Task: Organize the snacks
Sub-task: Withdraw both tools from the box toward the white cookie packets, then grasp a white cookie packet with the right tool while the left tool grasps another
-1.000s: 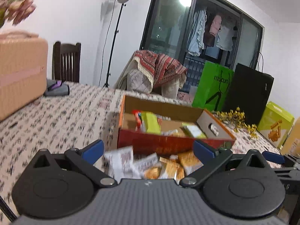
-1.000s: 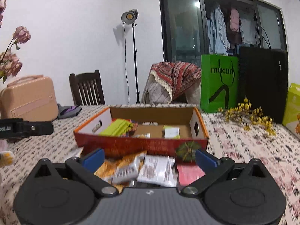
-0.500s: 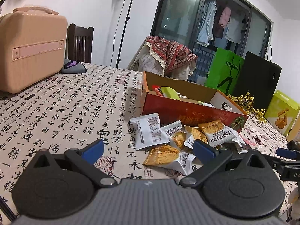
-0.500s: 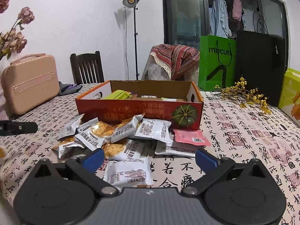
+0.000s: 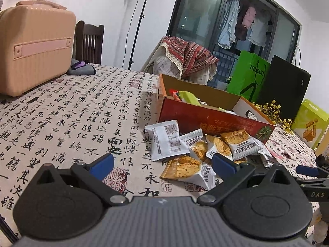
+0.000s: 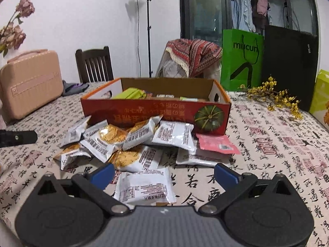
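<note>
My right tongs (image 6: 163, 174) hang released above the worktop (image 6: 267, 154), jaws spread wide with nothing between them. Just beneath lies a white snack packet (image 6: 145, 187), flat, printed side up, its long axis running left to right. Beyond it a heap of snack packets (image 6: 127, 142), silver-white with orange biscuit pictures, lies jumbled at all angles, with a pink packet (image 6: 218, 144) at its right. My left tongs (image 5: 162, 163) are likewise released, empty. Behind the heap the red cardboard box (image 6: 156, 111) stands open-topped, long side facing me, green packs inside.
</note>
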`<state>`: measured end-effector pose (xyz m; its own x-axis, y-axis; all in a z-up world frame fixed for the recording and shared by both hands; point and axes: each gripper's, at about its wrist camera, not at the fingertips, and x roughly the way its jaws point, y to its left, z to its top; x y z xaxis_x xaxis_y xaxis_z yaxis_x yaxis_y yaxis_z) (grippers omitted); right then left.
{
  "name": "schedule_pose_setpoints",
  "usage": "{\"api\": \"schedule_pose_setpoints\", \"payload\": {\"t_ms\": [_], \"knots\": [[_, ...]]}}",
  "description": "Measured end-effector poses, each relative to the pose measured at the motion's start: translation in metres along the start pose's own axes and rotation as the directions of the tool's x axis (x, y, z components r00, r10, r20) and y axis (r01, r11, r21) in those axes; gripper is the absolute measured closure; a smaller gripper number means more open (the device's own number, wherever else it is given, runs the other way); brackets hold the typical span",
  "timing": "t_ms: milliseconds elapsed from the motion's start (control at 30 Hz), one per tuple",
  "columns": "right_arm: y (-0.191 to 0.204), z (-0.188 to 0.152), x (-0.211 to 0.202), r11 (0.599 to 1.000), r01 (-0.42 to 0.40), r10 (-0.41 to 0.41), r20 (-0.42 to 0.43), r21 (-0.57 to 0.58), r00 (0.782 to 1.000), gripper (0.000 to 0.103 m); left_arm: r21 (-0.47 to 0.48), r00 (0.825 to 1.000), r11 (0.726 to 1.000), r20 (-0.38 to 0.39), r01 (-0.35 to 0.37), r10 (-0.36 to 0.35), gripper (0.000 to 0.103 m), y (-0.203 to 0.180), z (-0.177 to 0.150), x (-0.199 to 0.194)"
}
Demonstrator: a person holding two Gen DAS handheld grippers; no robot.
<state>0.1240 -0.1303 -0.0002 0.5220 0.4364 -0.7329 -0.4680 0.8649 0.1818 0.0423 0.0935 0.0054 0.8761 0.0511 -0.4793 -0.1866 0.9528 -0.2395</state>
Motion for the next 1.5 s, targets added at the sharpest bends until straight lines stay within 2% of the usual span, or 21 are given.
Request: {"api": "schedule_pose_setpoints", "payload": {"t_ms": [267, 467, 567, 633, 800, 1000, 1300, 1500], "knots": [[0.009, -0.005, 0.038, 0.999, 0.019, -0.022, -0.122, -0.026, 0.992, 0.001, -0.007, 1.0, 1.0, -0.02, 0.002, -0.002, 0.0, 0.004, -0.004, 0.005], [0.011, -0.005, 0.044, 1.0, 0.001, -0.004, -0.139, -0.024, 0.99, 0.003, -0.013, 0.999, 1.0, -0.035, -0.006, 0.006, 0.0, 0.003, -0.005, 0.008], [0.011, -0.007, 0.041, 0.999, -0.023, 0.02, -0.118, -0.029, 0.993, 0.012, -0.012, 0.999, 1.0, -0.047, -0.003, 0.002, 0.0, 0.001, -0.005, 0.011], [0.012, -0.008, 0.036, 0.999, -0.035, 0.032, -0.095, -0.033, 0.995, 0.032, -0.008, 0.999, 1.0, -0.051, -0.001, 0.001, 0.0, -0.001, -0.006, 0.012], [0.017, -0.01, 0.03, 0.997, -0.056, 0.052, -0.072, -0.046, 0.996, 0.049, -0.001, 0.999, 1.0, -0.05, -0.009, 0.009, 0.0, -0.004, -0.005, 0.01], [0.016, -0.011, 0.024, 0.997, -0.061, 0.059, -0.048, -0.043, 0.997, 0.055, 0.007, 0.998, 1.0, -0.054, -0.019, 0.019, 0.0, -0.008, -0.004, 0.009], [-0.004, -0.006, 0.008, 0.999, -0.036, 0.035, 0.023, 0.016, 0.999, 0.057, 0.04, 0.997, 0.999, -0.075, -0.019, 0.022, 0.0, -0.021, -0.003, 0.015], [-0.025, -0.005, -0.001, 0.998, 0.003, -0.007, 0.056, 0.069, 0.998, 0.057, 0.063, 0.992, 0.998, -0.123, 0.001, 0.007, 0.0, -0.029, -0.002, 0.028]]}}
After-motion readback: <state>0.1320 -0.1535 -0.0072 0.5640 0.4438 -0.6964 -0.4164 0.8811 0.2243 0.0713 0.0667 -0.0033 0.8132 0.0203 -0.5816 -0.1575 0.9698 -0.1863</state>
